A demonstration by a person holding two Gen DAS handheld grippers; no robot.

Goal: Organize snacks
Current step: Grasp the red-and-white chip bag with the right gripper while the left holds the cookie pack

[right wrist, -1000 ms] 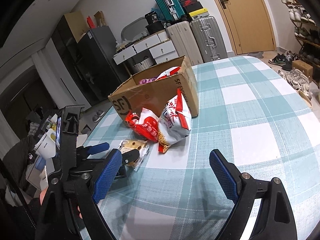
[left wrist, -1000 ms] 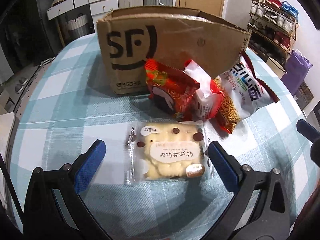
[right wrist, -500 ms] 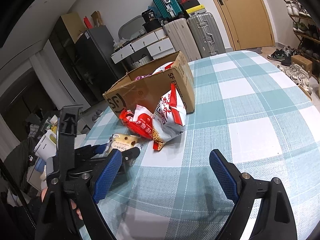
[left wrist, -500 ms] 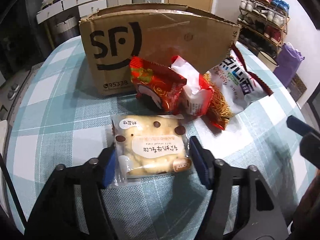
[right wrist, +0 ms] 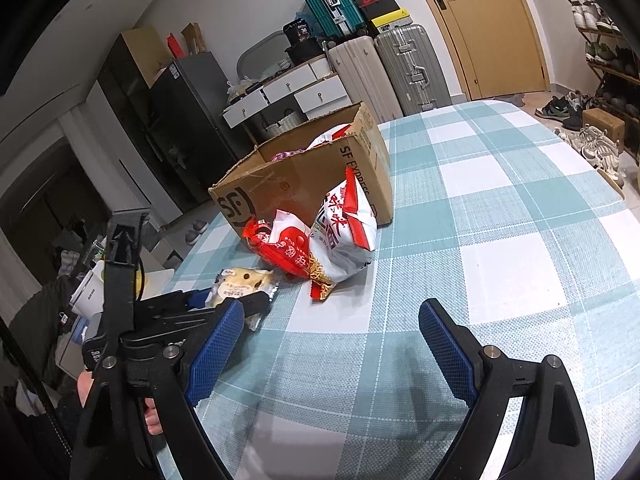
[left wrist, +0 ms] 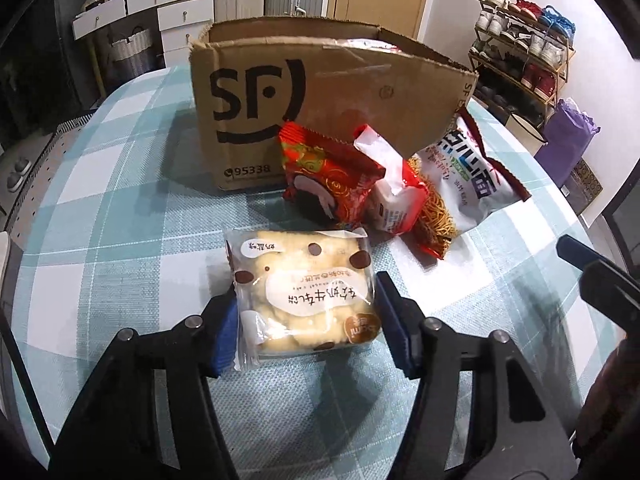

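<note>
Two grippers are under my control, and only the left gripper [left wrist: 306, 322] is engaged: its jaws are closing, about a third open, with both blue pads against the sides of the clear-wrapped cake packet [left wrist: 304, 296] lying between the fingers on the checked tablecloth [left wrist: 120, 240]. The right gripper [right wrist: 332, 350] stands wide with nothing between its fingers, over bare cloth. My main concern is the grip itself: the wrapper is slick and the cake soft, so I judge further squeezing could crush it, while a light hold on loose film could let it slip on the lift. Just beyond the left fingertips sit a red snack bag [left wrist: 332, 184], a white and red pouch [left wrist: 394, 192] and a large white noodle bag [left wrist: 472, 176], all leaning at the foot of the cardboard box [left wrist: 320, 92]. Those three stand directly between the fingers and the box, whose near wall is tall; a low carry would, I expect, knock them over or catch the rim.
</note>
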